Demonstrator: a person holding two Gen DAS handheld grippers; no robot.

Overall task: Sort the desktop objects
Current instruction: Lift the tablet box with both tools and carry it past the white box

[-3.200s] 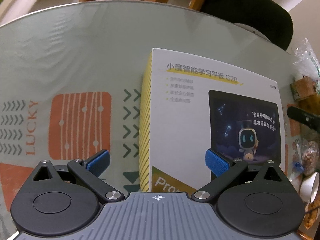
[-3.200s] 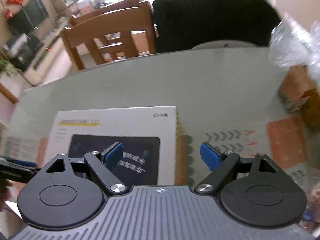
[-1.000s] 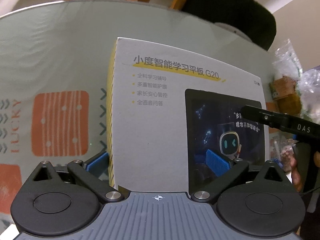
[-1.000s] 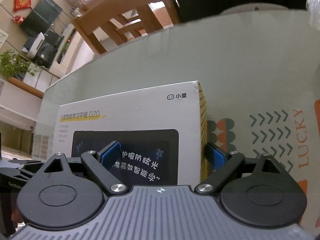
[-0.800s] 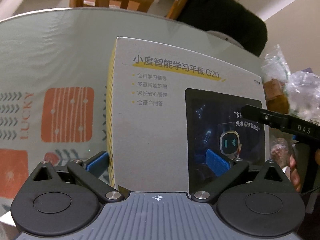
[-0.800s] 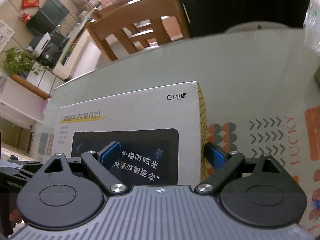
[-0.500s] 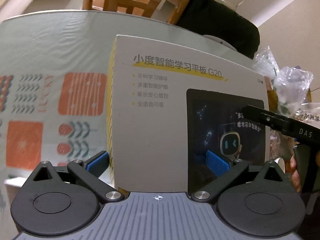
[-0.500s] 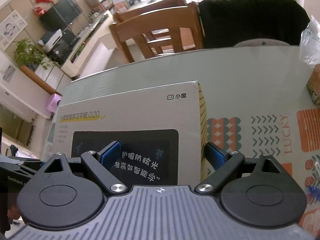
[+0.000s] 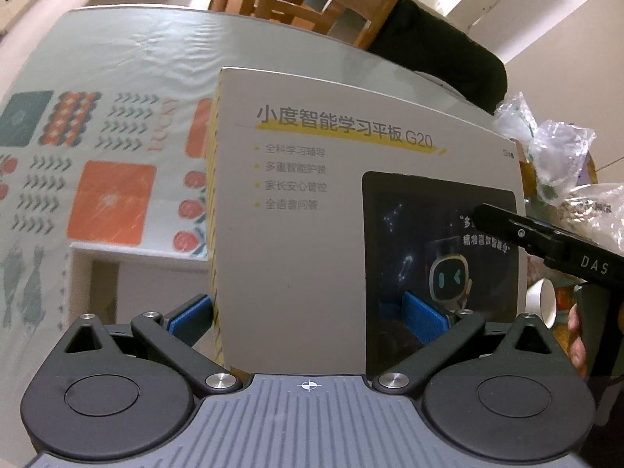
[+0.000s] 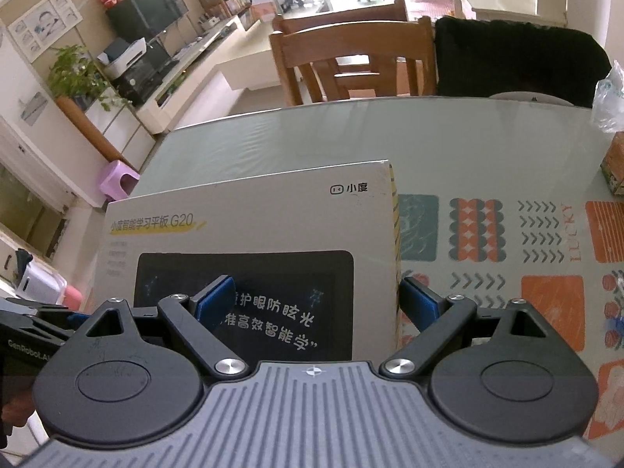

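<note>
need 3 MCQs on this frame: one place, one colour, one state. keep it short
1. Where does the white tablet box sit?
A. between both grippers' fingers
B. on the wooden chair
C. under the plastic bags

2. What colour are the pads on the fingers?
A. red
B. blue
C. green

3. What is the right gripper doing?
A. hanging open, away from everything
B. clamping the box's striped edge
C. holding a cup

Key: 1 A, the left gripper and right gripper each straddle a box edge. 2 B, blue shows in both views. 3 B, one pad lies on the box face, the other at its side.

Wooden chairs (image 10: 351, 62) behind table (image 10: 448, 136); TV (image 10: 148, 9) and plant (image 10: 78, 74) along left wall.
</note>
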